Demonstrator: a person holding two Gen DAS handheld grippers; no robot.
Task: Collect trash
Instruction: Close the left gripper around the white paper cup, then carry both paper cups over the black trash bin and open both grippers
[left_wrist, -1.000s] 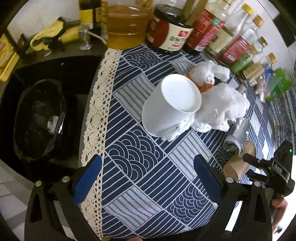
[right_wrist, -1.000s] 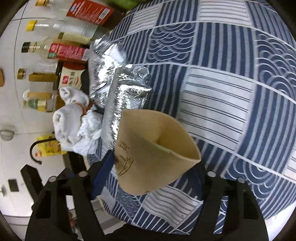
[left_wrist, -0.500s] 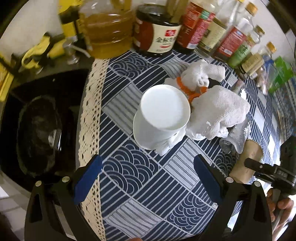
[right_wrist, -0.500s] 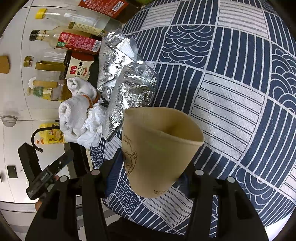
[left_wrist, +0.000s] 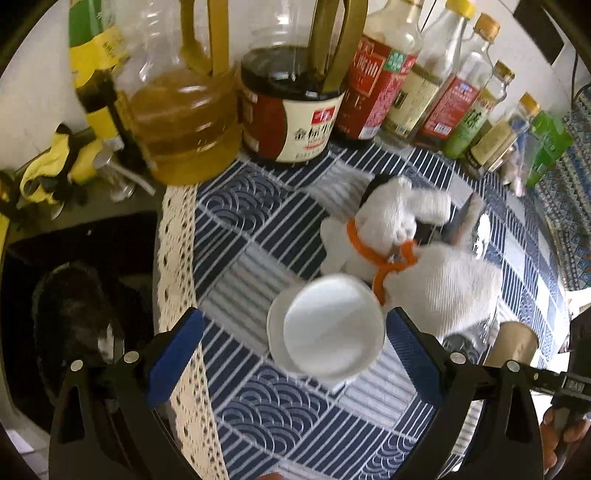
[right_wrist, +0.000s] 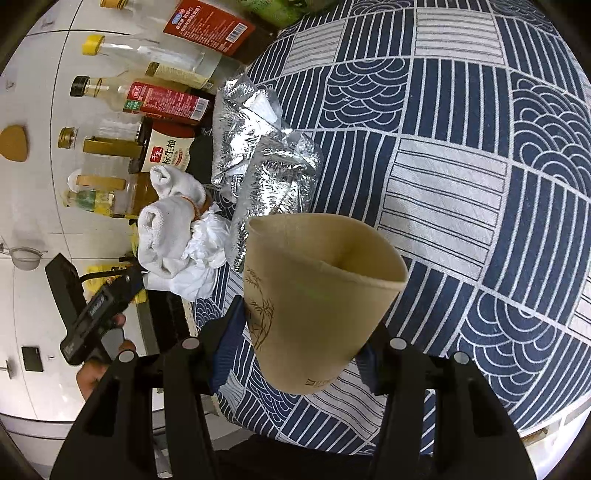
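Note:
A white paper cup (left_wrist: 328, 328) lies on its side on the blue patterned tablecloth (left_wrist: 266, 417), its mouth towards the camera. My left gripper (left_wrist: 293, 354) is open around it, and the blue pads (left_wrist: 177, 354) flank the cup without squeezing it. My right gripper (right_wrist: 299, 350) is shut on a brown paper cup (right_wrist: 321, 295), whose rim is pressed into an oval. The same brown cup (left_wrist: 513, 343) appears at the right edge of the left wrist view. Crumpled tissue (right_wrist: 207, 251) and silver foil bags (right_wrist: 273, 177) lie beyond it.
A rolled white cloth with an orange band (left_wrist: 436, 280) lies right behind the white cup. Oil, sauce and vinegar bottles (left_wrist: 295, 110) line the back of the table. A dark sink (left_wrist: 74, 295) lies to the left, past the cloth's lace edge (left_wrist: 177, 258).
My left gripper moved in until the white cup sits between its fingers. The right jaws narrowed onto the brown cup, squeezing its rim, and raised it a little.

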